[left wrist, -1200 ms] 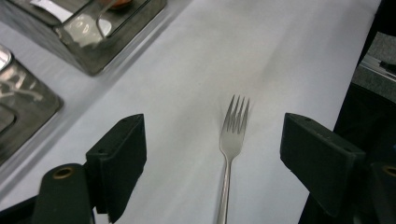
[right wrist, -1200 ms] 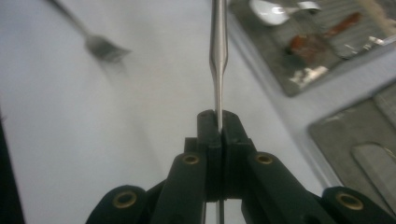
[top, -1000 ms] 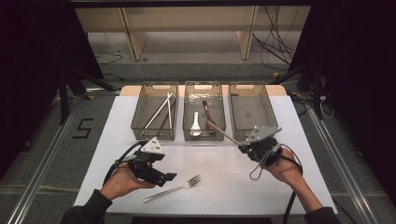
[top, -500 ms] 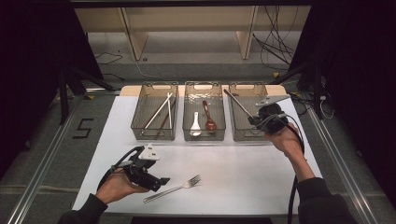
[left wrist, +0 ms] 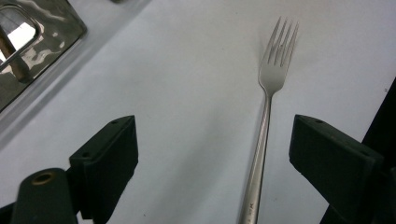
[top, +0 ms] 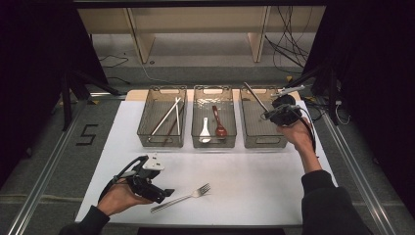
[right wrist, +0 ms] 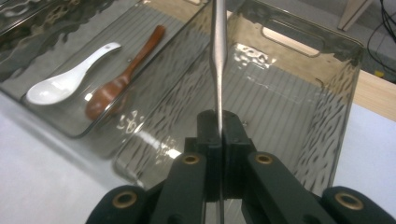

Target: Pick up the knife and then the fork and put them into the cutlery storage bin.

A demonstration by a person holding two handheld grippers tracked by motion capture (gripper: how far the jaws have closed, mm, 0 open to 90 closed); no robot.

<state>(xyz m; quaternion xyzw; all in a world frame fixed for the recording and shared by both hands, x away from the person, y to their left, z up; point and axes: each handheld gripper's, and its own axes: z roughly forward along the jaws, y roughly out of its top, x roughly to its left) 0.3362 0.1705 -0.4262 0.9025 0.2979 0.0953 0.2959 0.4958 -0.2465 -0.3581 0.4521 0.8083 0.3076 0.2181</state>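
The right gripper (top: 268, 115) is clamping a metal utensil handle (right wrist: 218, 51), its long axis running straight out ahead over the empty right-hand bin (top: 254, 139) just below. The left gripper (left wrist: 212, 154) is hovering open, the fork (left wrist: 268, 107) lying lengthwise between its jaws.

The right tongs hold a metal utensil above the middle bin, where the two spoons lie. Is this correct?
Not quite. The right tongs hold the metal utensil above the right bin, which has no spoons in it. The high view shows it; the two spoons lie in the middle bin.
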